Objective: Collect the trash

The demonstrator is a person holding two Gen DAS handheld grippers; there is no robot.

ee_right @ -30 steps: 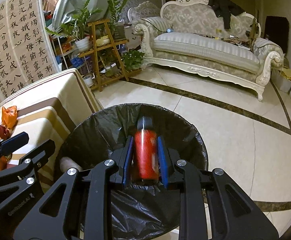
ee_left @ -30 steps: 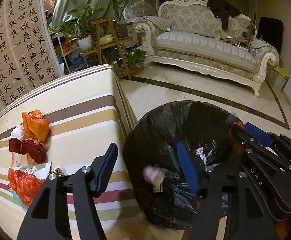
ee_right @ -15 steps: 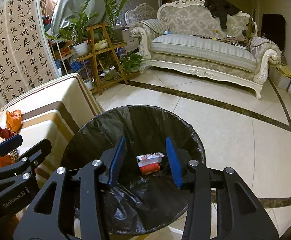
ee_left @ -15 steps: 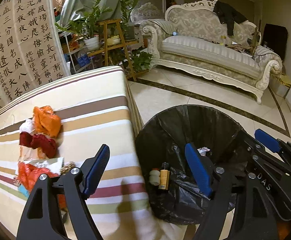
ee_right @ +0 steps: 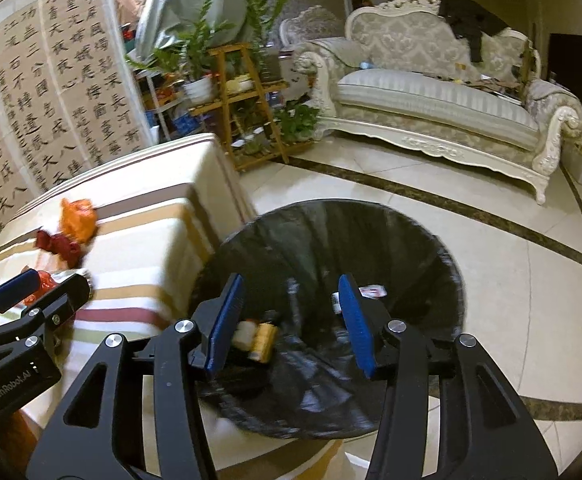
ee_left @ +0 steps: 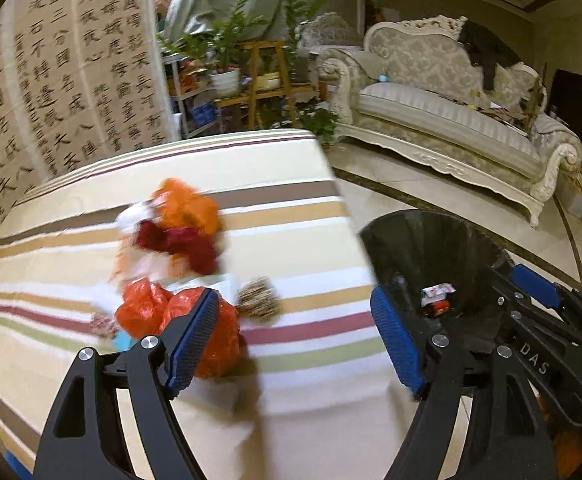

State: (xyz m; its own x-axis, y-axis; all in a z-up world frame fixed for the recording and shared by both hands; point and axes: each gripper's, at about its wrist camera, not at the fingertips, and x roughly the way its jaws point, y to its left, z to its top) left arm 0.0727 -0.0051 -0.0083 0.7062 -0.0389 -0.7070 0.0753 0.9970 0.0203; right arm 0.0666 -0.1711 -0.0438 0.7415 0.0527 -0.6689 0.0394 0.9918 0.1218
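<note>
The right gripper, which clamped a red can one second ago, now hangs over the black-lined trash bin with its jaws opening and nothing between them; the red can lies inside the bin. That item is judged collected.

The left gripper has swung from the bin toward the striped table, jaws apart and empty.

Only the left view shows the remaining orange bags closely; only the right view shows a small bottle in the bin.

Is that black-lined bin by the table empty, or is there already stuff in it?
Not empty. The bin holds a yellow bottle, a pale cup and a red and white wrapper at the bottom.
</note>
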